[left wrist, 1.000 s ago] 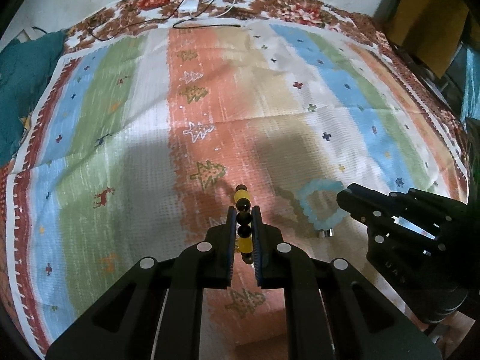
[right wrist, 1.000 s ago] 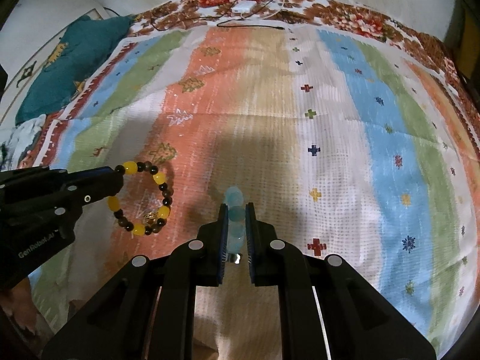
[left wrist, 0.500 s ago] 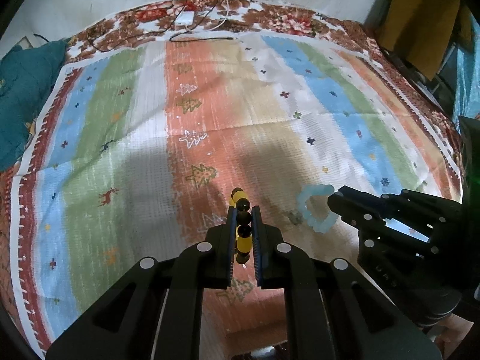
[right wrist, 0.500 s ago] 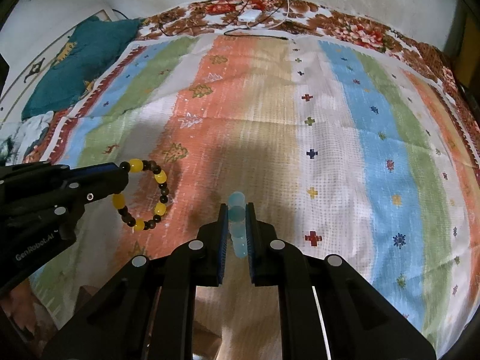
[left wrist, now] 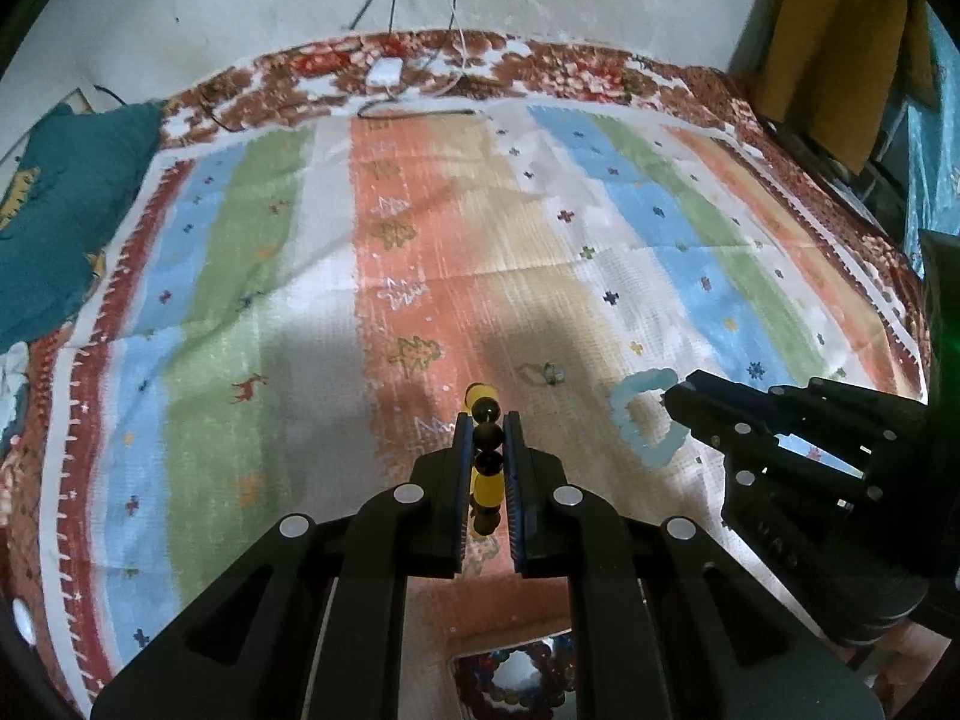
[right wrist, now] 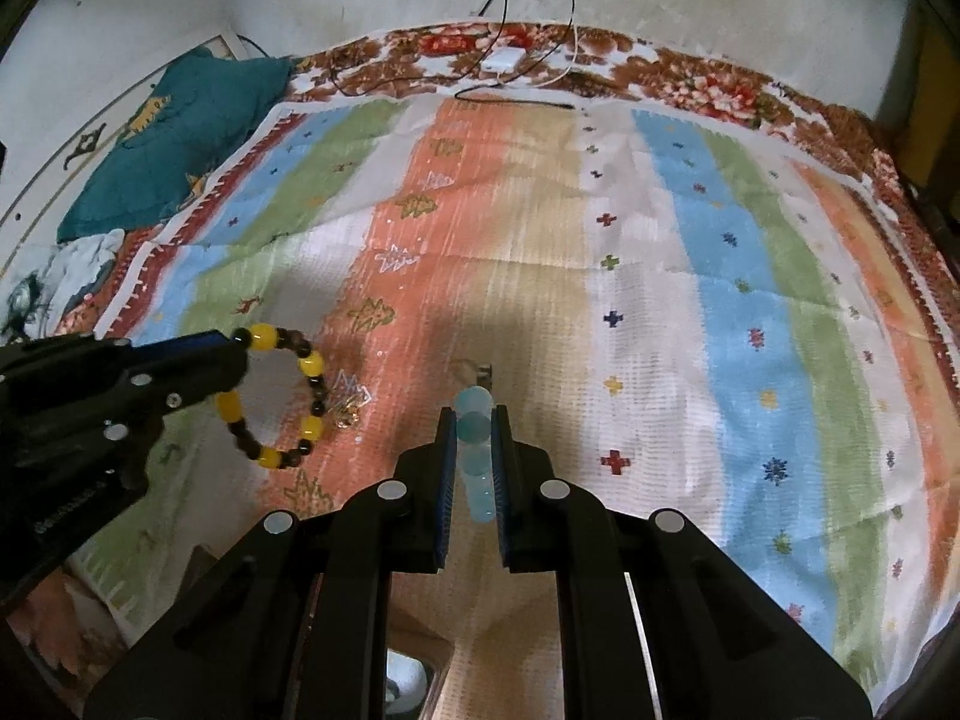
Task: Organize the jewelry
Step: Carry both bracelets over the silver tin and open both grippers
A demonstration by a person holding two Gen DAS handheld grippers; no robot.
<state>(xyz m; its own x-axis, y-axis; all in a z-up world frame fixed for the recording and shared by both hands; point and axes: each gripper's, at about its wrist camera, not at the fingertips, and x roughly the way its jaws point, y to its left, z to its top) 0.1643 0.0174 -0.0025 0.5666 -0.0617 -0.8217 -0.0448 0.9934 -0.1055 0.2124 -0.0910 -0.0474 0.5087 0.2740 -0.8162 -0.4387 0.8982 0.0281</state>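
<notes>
Bracelets are held above a striped cloth (left wrist: 288, 276) that covers a bed beside a white wall (left wrist: 240, 0). The left gripper (left wrist: 487, 420) is closed on the yellow and black bracelet (right wrist: 288, 396); the right gripper (right wrist: 474, 414) is closed on the pale blue bracelet (left wrist: 645, 414). From its own camera each ring appears edge-on, pointing away. A small metal piece (left wrist: 549, 371) on the cloth is unclear, and a box (left wrist: 516, 684) at the near edge is cut off.

small metal piece (left wrist: 551, 372) too blurred to identify, bead-filled container (left wrist: 516, 681) cut off by bottom edge
</notes>
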